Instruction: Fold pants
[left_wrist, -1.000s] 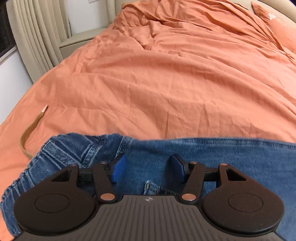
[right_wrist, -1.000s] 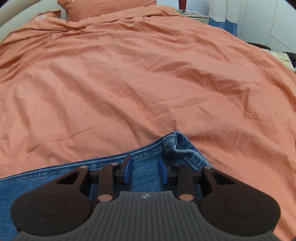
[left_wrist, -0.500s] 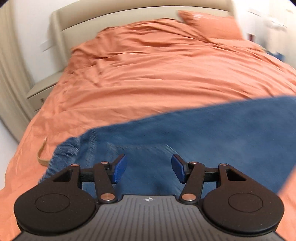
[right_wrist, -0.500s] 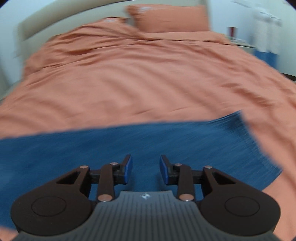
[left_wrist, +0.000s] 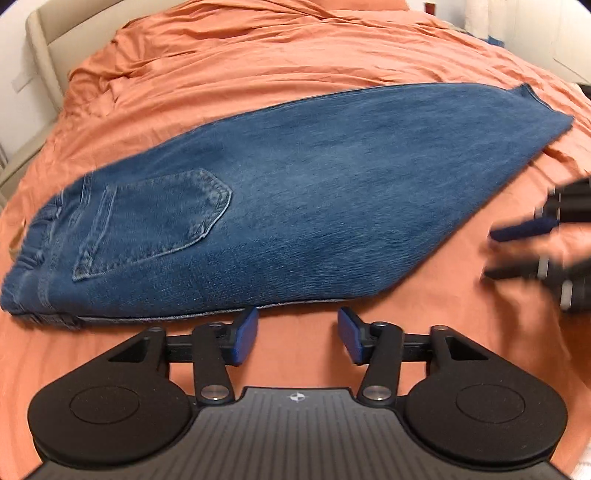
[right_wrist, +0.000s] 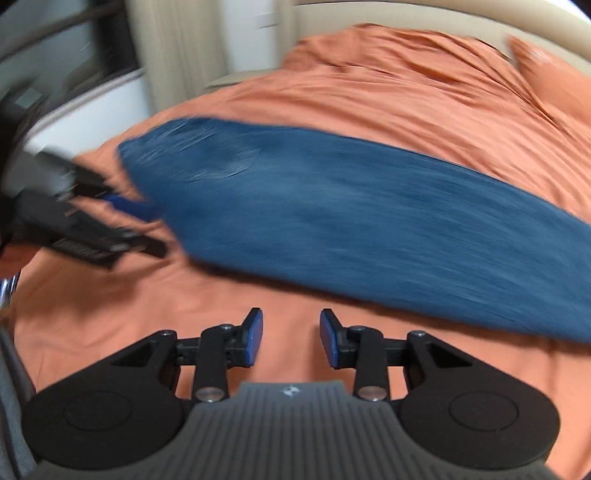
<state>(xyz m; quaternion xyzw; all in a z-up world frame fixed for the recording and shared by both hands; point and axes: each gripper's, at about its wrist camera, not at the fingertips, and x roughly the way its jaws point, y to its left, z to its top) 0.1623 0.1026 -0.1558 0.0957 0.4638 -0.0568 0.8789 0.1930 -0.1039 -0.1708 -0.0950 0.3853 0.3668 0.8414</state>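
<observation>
One leg now lies stacked on the other: the pants (left_wrist: 280, 192) rest flat on the orange duvet (left_wrist: 295, 59), folded lengthwise, back pocket (left_wrist: 155, 221) up toward nine o'clock in my left view, hem (left_wrist: 532, 110) out toward two o'clock. A second ago both my tools were down against the denim, at the waist and at the hem; half a second ago the cloth was mid-swing. Now I have backed off. My left gripper (left_wrist: 298, 335) stands wide and empty, just shy of the folded edge at six o'clock. My right gripper (right_wrist: 291, 338) is likewise spread with nothing in it, over bare duvet, blurred with motion. I judge the lengthwise fold done; a crosswise fold, hem to waistband, comes next.
</observation>
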